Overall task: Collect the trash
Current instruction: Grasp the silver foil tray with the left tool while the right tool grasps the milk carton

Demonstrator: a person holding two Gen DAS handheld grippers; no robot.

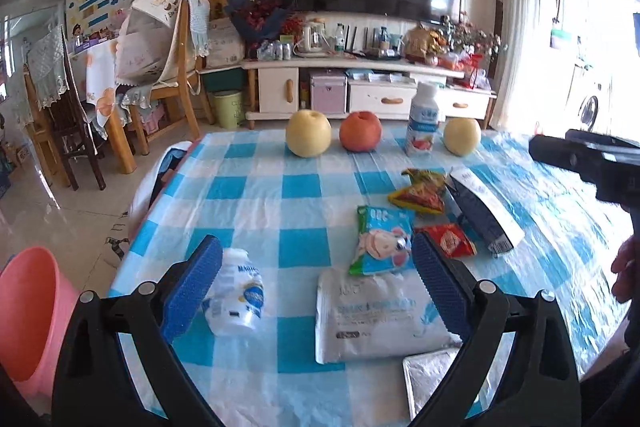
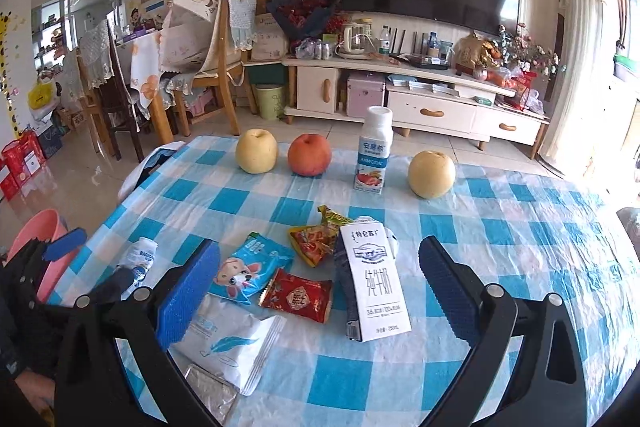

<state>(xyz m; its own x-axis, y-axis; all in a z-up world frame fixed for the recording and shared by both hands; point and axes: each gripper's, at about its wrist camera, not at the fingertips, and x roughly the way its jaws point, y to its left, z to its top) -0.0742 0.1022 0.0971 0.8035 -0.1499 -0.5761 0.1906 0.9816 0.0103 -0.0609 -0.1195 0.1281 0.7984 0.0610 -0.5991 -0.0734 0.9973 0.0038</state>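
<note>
Blue-and-white checked cloth covers the bench (image 2: 500,227), and both my sets of jaws hang over its near edge, spread wide and grasping nothing. My left gripper (image 1: 316,283) has a crushed white plastic bottle (image 1: 236,297) lying on its side just inside its left pad, and a flat white pouch (image 1: 376,315) between the pads. Touching the pouch's far edge is a blue snack packet with a cartoon animal (image 1: 382,241). Beside that lies a small red wrapper (image 1: 452,239), and farther in a crumpled yellow-and-red wrapper (image 1: 422,191). A tipped-over milk carton (image 1: 480,211) lies just right of these wrappers.

My right gripper (image 2: 320,283) hovers over the same heap: the milk carton (image 2: 372,283) lies between its pads with its printed white face up, the red wrapper (image 2: 298,295) and the blue packet (image 2: 248,269) to its left. The white pouch (image 2: 232,343) sits at the near edge under the left pad, with a foil-looking piece (image 2: 212,395) just beyond it at the very edge.

Along the far edge stand, in a row, a yellow pear (image 2: 256,151), a red apple (image 2: 310,155), an upright yogurt bottle (image 2: 374,151) and a second pear (image 2: 432,174), well apart from the rubbish.

Off the bench's left edge, on the floor, stands a pink bin (image 1: 32,311).
</note>
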